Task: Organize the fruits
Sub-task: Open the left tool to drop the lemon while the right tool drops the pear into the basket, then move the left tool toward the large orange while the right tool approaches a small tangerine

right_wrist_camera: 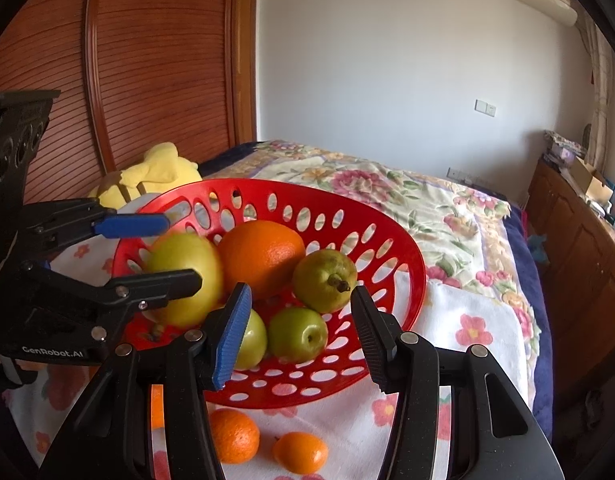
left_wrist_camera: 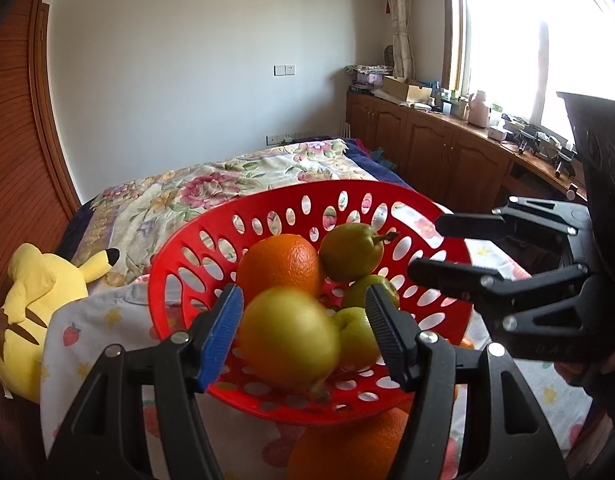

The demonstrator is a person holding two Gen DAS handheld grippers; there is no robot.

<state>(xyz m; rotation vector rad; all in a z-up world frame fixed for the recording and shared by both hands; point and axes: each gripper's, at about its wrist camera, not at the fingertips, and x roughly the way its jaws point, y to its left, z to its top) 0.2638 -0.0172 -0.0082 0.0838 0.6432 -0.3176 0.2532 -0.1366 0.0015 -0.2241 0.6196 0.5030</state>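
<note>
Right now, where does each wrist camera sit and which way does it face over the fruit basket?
Left wrist: on the left claw, angled down toward the red basket; a yellow-green fruit sits between its fingers; the right claw enters from the right.
Right wrist: on the right claw, angled down at the basket from its other side; two small oranges lie on the cloth in front; the left claw enters from the left, around that fruit.
Shared: basket, big orange, pear, yellow plush toy, floral bedspread.
</note>
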